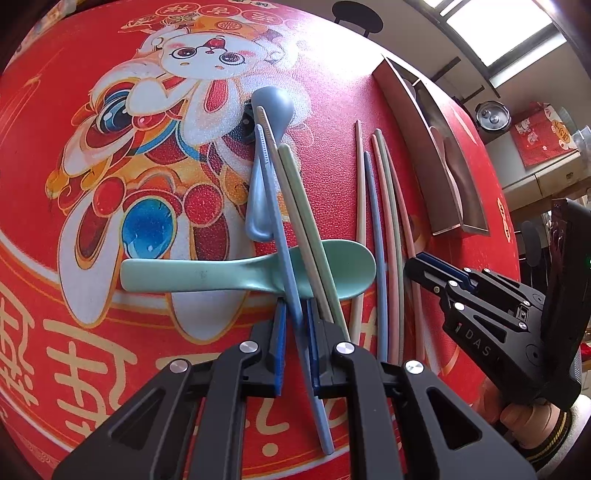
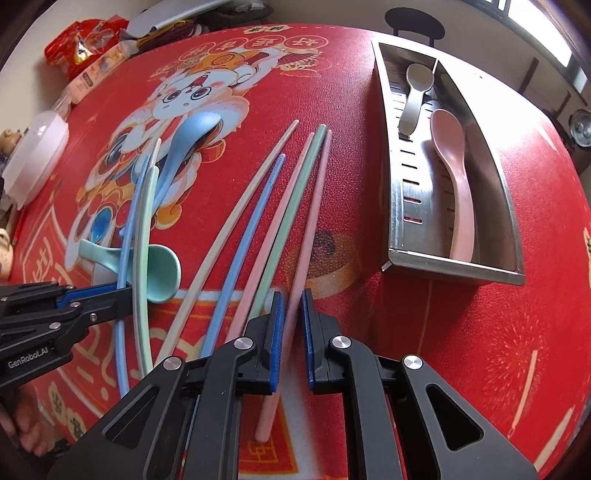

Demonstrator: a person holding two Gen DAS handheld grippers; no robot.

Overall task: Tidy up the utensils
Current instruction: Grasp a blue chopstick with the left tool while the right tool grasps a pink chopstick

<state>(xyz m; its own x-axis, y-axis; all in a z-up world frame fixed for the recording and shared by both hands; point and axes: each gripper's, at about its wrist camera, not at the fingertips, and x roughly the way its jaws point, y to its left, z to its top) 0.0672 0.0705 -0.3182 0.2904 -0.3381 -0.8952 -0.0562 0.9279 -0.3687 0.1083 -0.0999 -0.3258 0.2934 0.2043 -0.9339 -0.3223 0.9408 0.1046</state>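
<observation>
My left gripper (image 1: 296,312) stands open around a blue chopstick (image 1: 280,236) that lies across a green spoon (image 1: 207,273). A cream and a green chopstick (image 1: 306,229) lie beside it, over a blue spoon (image 1: 271,107). My right gripper (image 2: 292,306) stands open around a pink chopstick (image 2: 314,206), with a gap to both pads. Several more chopsticks (image 2: 243,221) lie in a row on the red tablecloth. A steel utensil tray (image 2: 397,206) holds a pink spoon (image 2: 454,166) and a grey spoon (image 2: 415,96).
A white lidded dish (image 2: 33,155) and snack packets (image 2: 85,44) sit at the table's far left edge. A black stool (image 2: 413,22) stands beyond the table. The right gripper also shows in the left wrist view (image 1: 424,266).
</observation>
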